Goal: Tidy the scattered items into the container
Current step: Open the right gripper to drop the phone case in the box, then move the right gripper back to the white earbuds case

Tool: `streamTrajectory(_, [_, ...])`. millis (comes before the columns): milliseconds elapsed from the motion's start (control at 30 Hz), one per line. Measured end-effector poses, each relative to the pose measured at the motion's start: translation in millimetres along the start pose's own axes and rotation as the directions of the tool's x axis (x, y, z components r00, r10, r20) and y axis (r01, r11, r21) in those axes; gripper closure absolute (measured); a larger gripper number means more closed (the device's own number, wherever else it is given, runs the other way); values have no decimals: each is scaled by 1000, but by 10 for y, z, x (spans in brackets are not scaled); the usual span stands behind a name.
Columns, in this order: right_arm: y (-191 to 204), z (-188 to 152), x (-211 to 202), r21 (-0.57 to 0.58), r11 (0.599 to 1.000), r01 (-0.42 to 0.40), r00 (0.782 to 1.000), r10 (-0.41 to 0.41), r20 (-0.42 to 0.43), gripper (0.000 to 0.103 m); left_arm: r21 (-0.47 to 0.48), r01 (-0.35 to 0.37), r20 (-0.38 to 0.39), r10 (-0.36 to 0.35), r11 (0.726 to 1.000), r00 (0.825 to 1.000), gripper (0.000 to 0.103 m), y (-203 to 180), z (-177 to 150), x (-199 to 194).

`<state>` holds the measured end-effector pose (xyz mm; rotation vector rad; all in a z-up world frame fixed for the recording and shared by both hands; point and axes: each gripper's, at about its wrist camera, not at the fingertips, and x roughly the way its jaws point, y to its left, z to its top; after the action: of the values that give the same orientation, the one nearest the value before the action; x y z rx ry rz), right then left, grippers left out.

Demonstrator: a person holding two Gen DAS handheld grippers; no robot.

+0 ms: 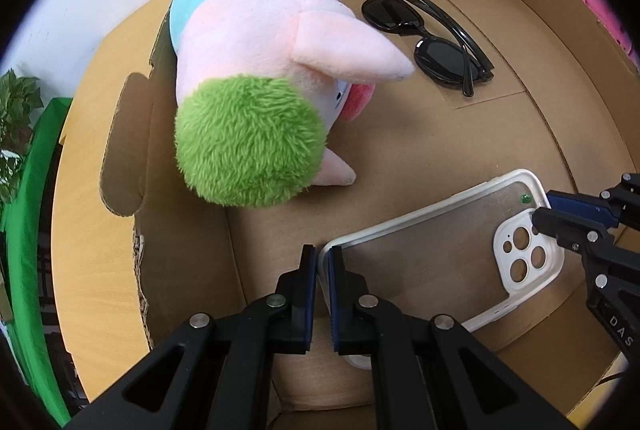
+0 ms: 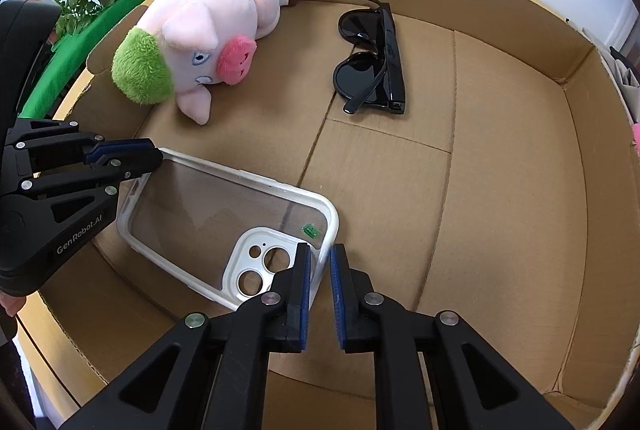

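Left wrist view shows my left tongs (image 1: 323, 262) clamped on one short edge of the clear phone case (image 1: 432, 250), low inside the cardboard box (image 1: 560, 134). My right tongs (image 2: 320, 262) hold the opposite end by the camera cutout, though their jaws look slightly parted around the white rim, so that grip may be loosening. The plush pig (image 2: 200, 42) and the sunglasses (image 2: 372, 62) already lie on the box floor, well apart from the case. My worry: if one side lets go first, the case could swing on the other grip, flip, or slide under the pig. A snagged rim might also drag it back out.
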<state>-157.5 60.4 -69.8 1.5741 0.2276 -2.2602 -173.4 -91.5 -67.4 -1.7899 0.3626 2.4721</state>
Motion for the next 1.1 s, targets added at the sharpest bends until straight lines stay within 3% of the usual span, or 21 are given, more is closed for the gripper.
streamTrajectory(100, [-19,-19,-22,9,1000,-24,1000,24,7,89,-19,4,18,-3,1000,1000,94,29,-49,-54])
streamTrajectory(167, [-34,-33,-48,15,999,-42,999,42,17,79,-21,-5,34,6,1000,999,85,36,-88,-113])
streamTrajectory(233, [-40,-67,-106,16,999,-45,998,44,38,55,-35,-5,48,7,999,999,78,57,-131,-173])
streamTrajectory(300, [-57,-117,-186,30,998,-60,997,58,59,43,-43,-5,69,8,999,998,75,70,-187,-258])
streamTrajectory(433, [-38,-237,-415,37,994,-99,989,94,117,37,-88,6,155,8,996,988,72,60,-264,-492])
streamTrajectory(500, [4,-280,-559,30,995,-98,984,93,155,28,-122,32,235,-2,992,972,60,128,-340,-665])
streamTrajectory(600, [8,-393,-843,25,996,-82,971,74,227,15,-206,59,380,24,977,925,36,117,-526,-989])
streamTrajectory(667, [22,-466,-991,15,998,-65,965,59,256,13,-247,88,462,38,965,886,30,105,-668,-1155])
streamTrajectory(767, [14,-545,-1154,5,999,-37,957,34,288,10,-271,134,523,29,953,852,29,-67,-818,-1295])
streamTrajectory(867, [5,-654,-1266,2,1000,-26,952,24,304,10,-258,172,552,-1,951,834,29,-231,-940,-1463])
streamTrajectory(1100, [-47,-911,-1477,5,1000,-27,942,24,336,10,-252,177,580,2,951,814,29,-484,-1147,-1705])
